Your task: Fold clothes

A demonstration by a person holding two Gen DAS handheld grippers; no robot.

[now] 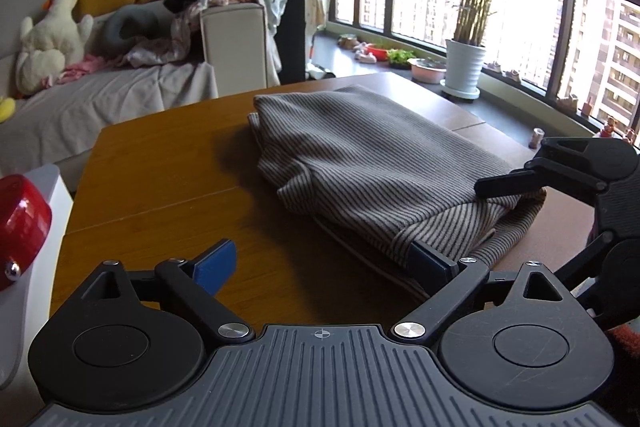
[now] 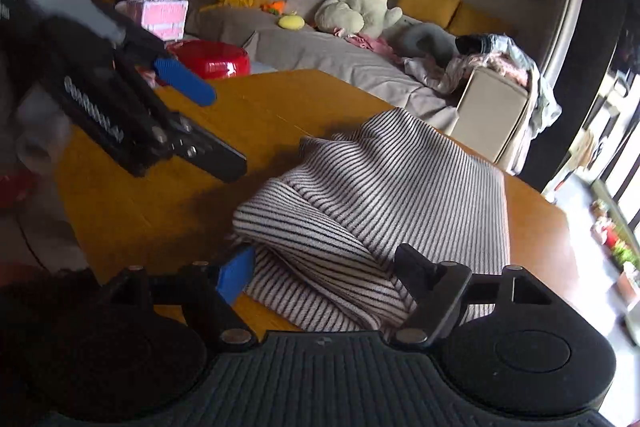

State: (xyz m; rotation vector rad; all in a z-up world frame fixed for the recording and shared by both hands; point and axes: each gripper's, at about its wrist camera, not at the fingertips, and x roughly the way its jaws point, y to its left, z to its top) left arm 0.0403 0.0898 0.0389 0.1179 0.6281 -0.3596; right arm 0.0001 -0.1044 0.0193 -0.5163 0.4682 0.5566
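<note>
Both grippers sit wide apart at the striped garment's (image 1: 372,163) near edge on table (image 1: 160,163): left gripper (image 1: 320,267), right gripper (image 2: 324,279) (nothing pinched). Garment looks mostly folded; next prob. needs closing on the edge w/ both.

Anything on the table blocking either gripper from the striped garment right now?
Nothing visible does. The left gripper is wide open, one finger already tucked at the near edge of the striped garment. The right gripper straddles the garment's folded corner, jaws open. The wooden table beside the garment shows only bare surface.
</note>
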